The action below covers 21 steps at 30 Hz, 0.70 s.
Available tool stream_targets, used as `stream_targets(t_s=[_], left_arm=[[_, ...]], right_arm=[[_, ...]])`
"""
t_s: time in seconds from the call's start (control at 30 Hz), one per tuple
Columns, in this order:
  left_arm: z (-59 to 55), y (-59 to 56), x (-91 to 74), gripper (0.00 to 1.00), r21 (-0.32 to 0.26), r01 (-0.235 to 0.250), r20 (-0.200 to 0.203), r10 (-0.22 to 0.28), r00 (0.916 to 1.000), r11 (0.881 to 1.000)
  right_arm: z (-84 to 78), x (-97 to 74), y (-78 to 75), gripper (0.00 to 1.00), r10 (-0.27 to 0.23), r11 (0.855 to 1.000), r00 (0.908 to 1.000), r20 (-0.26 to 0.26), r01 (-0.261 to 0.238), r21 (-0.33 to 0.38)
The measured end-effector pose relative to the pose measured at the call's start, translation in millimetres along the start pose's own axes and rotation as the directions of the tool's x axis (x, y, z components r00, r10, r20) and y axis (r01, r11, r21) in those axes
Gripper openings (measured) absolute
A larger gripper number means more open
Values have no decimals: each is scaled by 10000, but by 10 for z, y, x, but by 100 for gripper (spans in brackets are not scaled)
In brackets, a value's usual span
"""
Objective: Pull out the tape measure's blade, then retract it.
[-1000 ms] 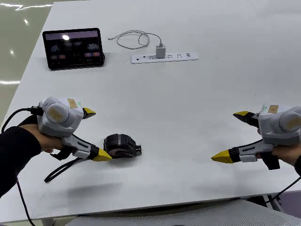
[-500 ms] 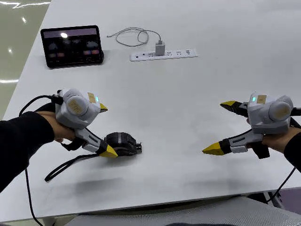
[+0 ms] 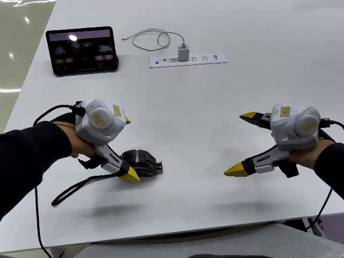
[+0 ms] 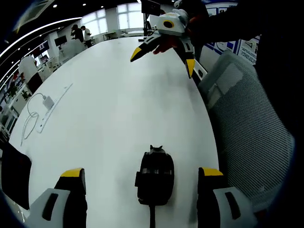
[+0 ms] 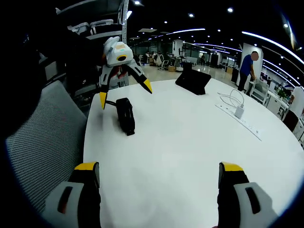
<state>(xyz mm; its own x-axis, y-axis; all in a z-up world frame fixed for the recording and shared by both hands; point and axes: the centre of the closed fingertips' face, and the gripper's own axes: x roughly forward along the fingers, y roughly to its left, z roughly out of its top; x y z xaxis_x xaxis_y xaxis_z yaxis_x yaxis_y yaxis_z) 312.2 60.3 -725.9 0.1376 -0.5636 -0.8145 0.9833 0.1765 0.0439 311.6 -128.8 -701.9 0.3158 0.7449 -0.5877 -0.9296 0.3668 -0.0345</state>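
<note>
**A:** On the white table (image 3: 188,107), where is the tape measure (image 3: 141,161)?

**B:** Lying flat, blade in, between the left gripper's (image 3: 129,148) open jaws, untouched. The right gripper (image 3: 241,143), also open, hovers well to its right.

**A:** Which step?

**B:** Probably securing the case. Next: close left, bring right to the blade tip.

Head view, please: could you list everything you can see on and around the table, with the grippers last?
Table: one, white.
Tape measure: one, black, near left, between the left gripper's jaws.
Tablet: one, black, far left.
Power strip: one, white, far middle.
Charger: one, white, plugged into the strip.
Cable: one, white, looped behind the strip.
Left gripper: grey, yellow tips, open.
Right gripper: same colours, open, at right.
</note>
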Motion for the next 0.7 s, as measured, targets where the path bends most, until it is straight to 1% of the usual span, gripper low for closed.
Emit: stream_targets(t_s=[0.03,0.07,0.1,0.13,0.2,0.27,0.3,0.33,0.4,0.47,0.5,0.53,0.57,0.6,0.67,0.7], left_arm=[[-22,-16,18,92,95,80,-120,-79,9999,9999],[-22,-21,26,89,282,70,-107,-67,9999,9996],[13,-6,35,89,625,-21,70,17,10000,9980],[20,-20,44,89,624,-29,132,20,9999,9980],[-5,-42,72,83,558,90,-87,-86,9999,9984],[-26,-42,106,82,760,70,-212,-54,9998,9971],[-48,-68,116,81,857,111,-412,-76,9991,9963],[-54,-85,129,77,897,152,-471,-110,9988,9959],[-84,-126,159,71,834,309,-680,-252,9974,9960],[-137,-124,195,64,854,285,-862,-211,9961,9959],[-151,-121,197,59,833,227,-973,-145,9951,9963],[-158,-126,203,51,853,222,-1015,-135,9947,9961],[-168,-120,215,46,891,194,-1043,-100,9945,9958],[-167,-109,220,45,878,138,-1038,-47,9946,9960],[-155,-134,215,45,691,246,-1025,-174,9946,9973],[-143,-137,215,45,696,260,-1005,-189,9948,9972]], right_arm=[[17,29,13,100,42,10000,10000,20,-42,-88],[28,46,27,100,123,9998,9999,16,-123,-139],[35,66,35,100,142,9998,9999,16,-142,-136],[45,101,49,100,204,9997,9998,-4,-204,-130],[76,152,83,100,299,9995,9995,102,-297,-146],[109,192,111,99,360,9992,9992,172,-358,-153],[125,239,134,98,423,9990,9989,212,-420,-145],[137,277,147,98,454,9988,9987,232,-450,-182],[186,358,187,97,621,9972,9973,398,-603,-451],[209,432,229,95,776,9961,9962,398,-757,-464],[217,457,249,95,843,9952,9956,413,-820,-542],[220,489,261,94,896,9946,9952,403,-873,-562],[222,523,279,93,991,9936,9944,376,-968,-580],[223,544,285,92,1031,9931,9940,362,-1008,-604],[223,588,299,90,1143,9917,9927,371,-1118,-632],[226,610,313,88,1215,9905,9919,378,-1187,-699]])
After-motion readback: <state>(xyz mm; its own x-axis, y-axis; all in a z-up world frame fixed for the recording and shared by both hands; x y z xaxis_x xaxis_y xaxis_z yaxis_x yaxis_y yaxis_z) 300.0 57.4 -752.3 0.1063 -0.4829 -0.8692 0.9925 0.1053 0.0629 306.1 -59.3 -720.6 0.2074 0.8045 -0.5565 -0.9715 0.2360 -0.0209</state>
